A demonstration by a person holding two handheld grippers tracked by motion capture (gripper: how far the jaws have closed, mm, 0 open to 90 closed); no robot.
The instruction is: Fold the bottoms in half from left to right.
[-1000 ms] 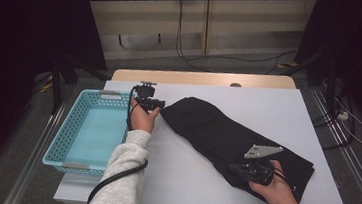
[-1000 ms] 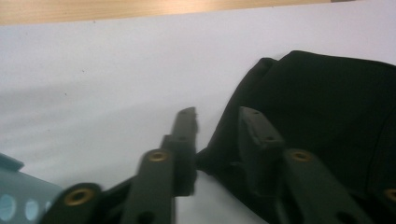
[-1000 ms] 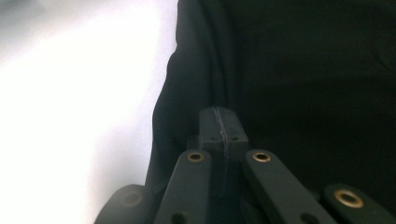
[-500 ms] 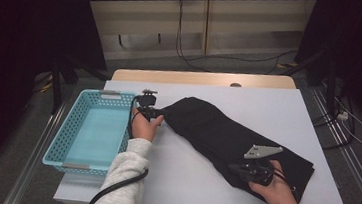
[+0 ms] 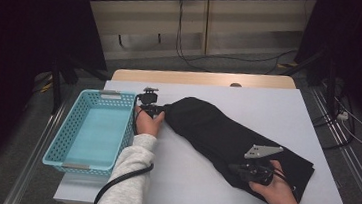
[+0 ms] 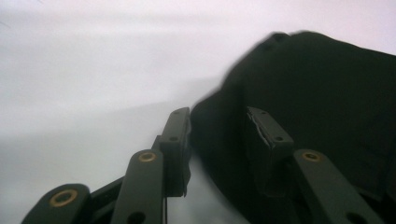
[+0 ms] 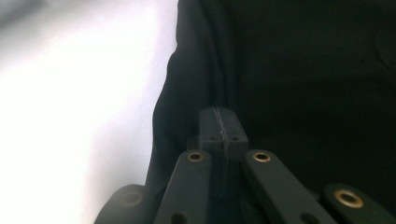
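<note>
A black cloth lies on the white table. In the high view it runs from the middle of the frame down to the lower right, long and folded.

The left gripper is at the cloth's upper left end, a bit left of the middle of the frame, just right of the blue basket. A hand in a grey sleeve holds it. In the left gripper view, the left gripper has its jaws spread partway, and they have just been closing a little. The edge of the black cloth sits in the gap between them. One jaw is on the white table side and the other lies over the cloth. The pads do not squeeze the cloth yet.

The right gripper is at the lower right of the high view, on the cloth's other end, with a grey three-cornered plate on top. In the right gripper view, the right gripper has its jaws pressed together. Black cloth lies all around the tips, but it is too dark to tell if a fold is pinched between them.

The basket sits at the left of the table.
</note>
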